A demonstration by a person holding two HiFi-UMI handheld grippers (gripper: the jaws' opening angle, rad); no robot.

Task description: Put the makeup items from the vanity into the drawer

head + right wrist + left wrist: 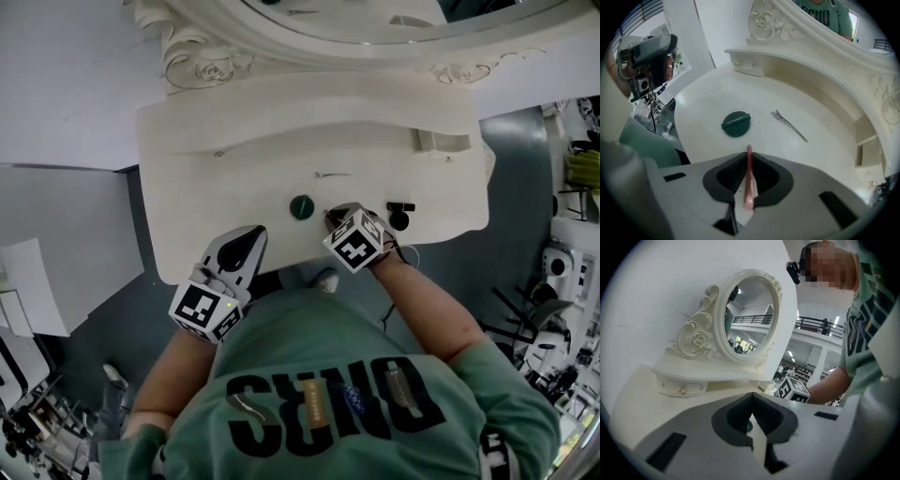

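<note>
While the person stands at the white vanity, both tongs rest low over its front edge.

**Right gripper**: it points steeply down at the tabletop. In the right gripper view its jaws are closed almost completely on a slim pink stick. The stick lies lengthwise between the pads, and its far end pokes out just past the tips. Whether the stick is lifted off the surface cannot be told.

**Left gripper**: it sits at about 8 o'clock from the right one, near the table's front rim and aimed nearly level. In the left gripper view its jaw tips meet and hold nothing.

**Items on the vanity, head view:**
- A round green compact lies flat at roughly 10 o'clock from the right gripper, just beside it.
- A thin metal hair clip lies at 12 o'clock, further back.
- A small black bar and a round black item lie close together at 3 o'clock.

**Fittings:** an oval mirror in a carved frame stands at the back. A small drawer with round knobs sits shut under the raised shelf at its left end.
</note>
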